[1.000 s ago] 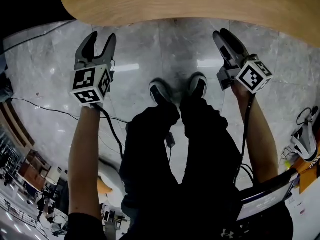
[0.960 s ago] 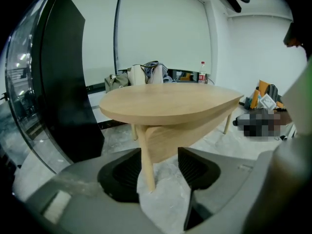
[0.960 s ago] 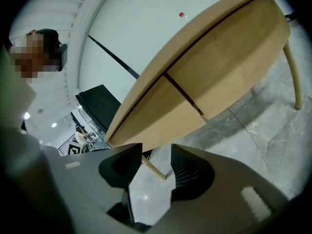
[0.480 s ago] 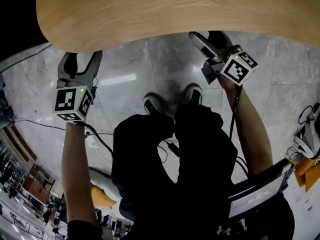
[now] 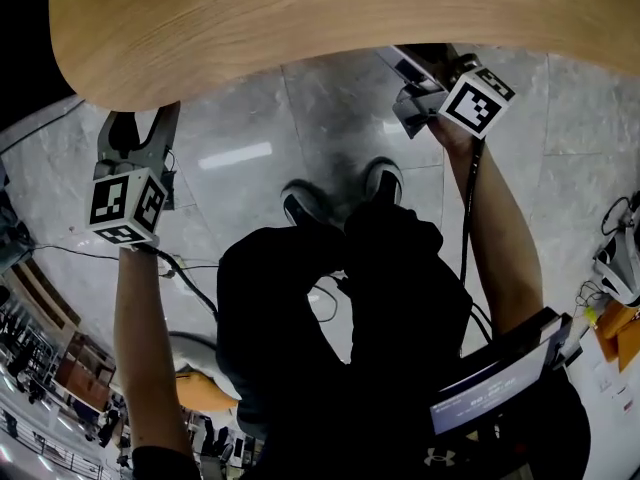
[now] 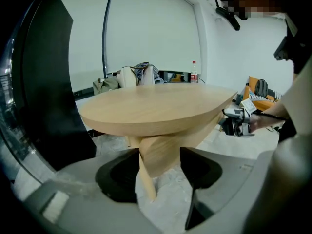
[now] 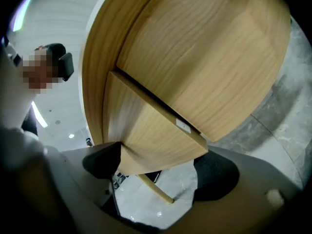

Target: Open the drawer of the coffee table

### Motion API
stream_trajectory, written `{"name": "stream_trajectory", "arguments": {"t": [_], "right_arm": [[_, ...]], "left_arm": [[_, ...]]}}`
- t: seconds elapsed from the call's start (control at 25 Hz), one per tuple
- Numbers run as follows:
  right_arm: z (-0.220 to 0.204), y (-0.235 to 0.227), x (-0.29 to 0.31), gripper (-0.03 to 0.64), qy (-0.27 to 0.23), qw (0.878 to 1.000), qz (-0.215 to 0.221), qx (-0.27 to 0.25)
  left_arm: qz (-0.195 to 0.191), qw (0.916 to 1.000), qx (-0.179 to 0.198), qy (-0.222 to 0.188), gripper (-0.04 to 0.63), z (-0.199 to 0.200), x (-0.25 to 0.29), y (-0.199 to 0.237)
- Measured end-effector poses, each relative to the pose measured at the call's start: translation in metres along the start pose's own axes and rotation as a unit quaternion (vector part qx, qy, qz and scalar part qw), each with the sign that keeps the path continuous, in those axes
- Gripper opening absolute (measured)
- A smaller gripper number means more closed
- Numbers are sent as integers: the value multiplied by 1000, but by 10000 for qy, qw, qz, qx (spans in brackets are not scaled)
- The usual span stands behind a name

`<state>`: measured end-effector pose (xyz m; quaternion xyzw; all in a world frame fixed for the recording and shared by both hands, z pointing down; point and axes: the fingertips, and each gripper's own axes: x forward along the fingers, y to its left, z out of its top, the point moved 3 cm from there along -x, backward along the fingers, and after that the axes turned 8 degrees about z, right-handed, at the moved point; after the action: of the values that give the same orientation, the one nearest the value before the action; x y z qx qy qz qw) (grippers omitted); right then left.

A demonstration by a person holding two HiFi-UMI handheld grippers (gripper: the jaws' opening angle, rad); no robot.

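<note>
Drawer (image 7: 156,130) not yet out, I reckon: right gripper (image 5: 420,68), one o'clock, opening around its corner; left gripper (image 5: 140,138), ten o'clock, closing empty.

An office-like hall: marble floor (image 5: 300,118), trailing cables (image 5: 75,252), cluttered desk (image 6: 170,75).

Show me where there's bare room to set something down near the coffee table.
The tabletop looks bare. The floor is open between the tabletop and the shoes. Crowded: cable on the left, gear and laptop on the right.
</note>
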<state>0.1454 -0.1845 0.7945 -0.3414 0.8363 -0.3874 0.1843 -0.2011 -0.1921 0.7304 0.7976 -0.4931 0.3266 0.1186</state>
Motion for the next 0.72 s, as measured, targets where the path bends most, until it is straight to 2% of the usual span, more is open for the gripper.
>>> {"name": "stream_trajectory", "arguments": {"t": [0.2, 0.48, 0.72], "right_arm": [[4, 7, 1, 456, -233, 9988, 311, 283], [-7, 12, -10, 426, -121, 9995, 257, 123], [-19, 18, -23, 431, 92, 9996, 86, 245]], "left_arm": [[-24, 9998, -218, 31, 273, 0, -3, 2], [6, 9994, -335, -6, 273, -4, -7, -1], [-3, 9989, -415, 205, 273, -14, -21, -12]]}}
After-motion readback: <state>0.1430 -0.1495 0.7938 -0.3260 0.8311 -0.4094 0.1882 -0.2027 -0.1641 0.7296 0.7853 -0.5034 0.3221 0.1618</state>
